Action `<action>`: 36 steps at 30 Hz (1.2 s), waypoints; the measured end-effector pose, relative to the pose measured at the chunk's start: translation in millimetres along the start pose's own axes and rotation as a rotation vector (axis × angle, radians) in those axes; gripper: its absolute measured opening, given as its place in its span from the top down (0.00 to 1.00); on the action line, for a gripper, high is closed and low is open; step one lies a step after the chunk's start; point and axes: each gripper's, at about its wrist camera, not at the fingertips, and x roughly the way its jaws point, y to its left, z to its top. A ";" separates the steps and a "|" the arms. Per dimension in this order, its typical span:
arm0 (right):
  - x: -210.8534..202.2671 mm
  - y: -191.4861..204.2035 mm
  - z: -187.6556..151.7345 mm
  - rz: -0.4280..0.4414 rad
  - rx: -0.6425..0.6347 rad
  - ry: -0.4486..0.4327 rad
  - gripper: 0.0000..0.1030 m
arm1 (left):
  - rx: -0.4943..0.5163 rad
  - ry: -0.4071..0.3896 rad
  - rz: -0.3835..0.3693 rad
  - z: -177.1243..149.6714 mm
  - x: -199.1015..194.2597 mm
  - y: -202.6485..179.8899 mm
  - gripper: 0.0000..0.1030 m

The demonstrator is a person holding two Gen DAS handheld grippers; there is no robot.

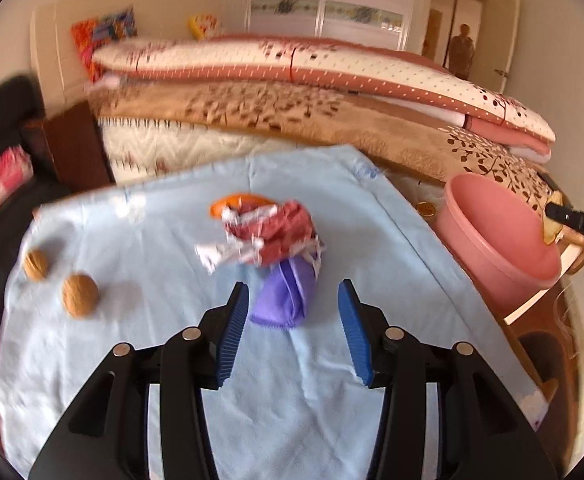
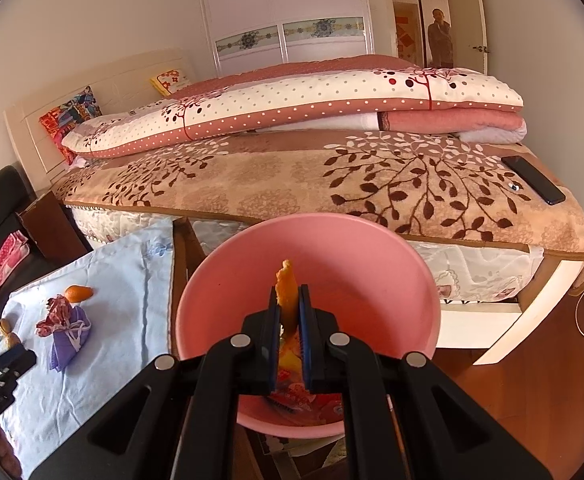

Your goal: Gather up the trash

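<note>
Right wrist view: the orange peel [image 2: 285, 292] is standing clamped between the pads of the right gripper [image 2: 289, 300], long axis pointing up and forward, above the pink basin [image 2: 220, 280]. Letting go off-centre could be dropping it outside. The left gripper [image 1: 294, 300] is gaping before the purple wrapper [image 1: 288, 296].

Left gripper [image 1: 294, 312] jaws wide apart, near pink basin [image 1: 500, 236]; right gripper [image 2: 291, 312] clamped above it.
</note>
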 end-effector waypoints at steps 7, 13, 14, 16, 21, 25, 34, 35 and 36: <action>-4.4 13.8 -2.1 0.007 -0.022 0.003 0.93 | 0.013 0.026 0.023 0.1 19.7 -5.7 0.54; -5.9 13.9 -1.4 0.000 -0.022 0.004 0.93 | -0.081 -0.036 0.001 18.1 10.3 20.1 0.54; -5.1 14.5 -1.7 -0.001 -0.023 0.006 0.93 | -0.085 -0.033 0.001 19.8 11.8 21.0 0.54; -3.1 16.3 -2.6 0.000 -0.026 0.012 0.93 | -0.087 -0.038 0.002 22.0 15.1 19.0 0.54; -0.7 20.1 -2.3 -0.004 -0.037 0.019 0.93 | -0.070 -0.038 0.038 23.4 32.9 12.2 0.54; -0.3 20.4 -2.3 -0.006 -0.036 0.019 0.93 | -0.056 -0.028 0.055 22.0 43.2 12.6 0.78; -0.3 24.7 -5.7 0.004 -0.047 0.024 0.93 | -0.059 -0.088 0.030 27.0 17.5 13.2 0.96; -1.3 25.1 -5.5 0.007 -0.049 0.021 0.93 | -0.055 -0.098 0.025 28.2 13.1 12.0 0.96; -1.7 25.5 -5.4 0.007 -0.051 0.020 0.93 | -0.049 -0.111 0.017 29.8 7.3 9.7 0.96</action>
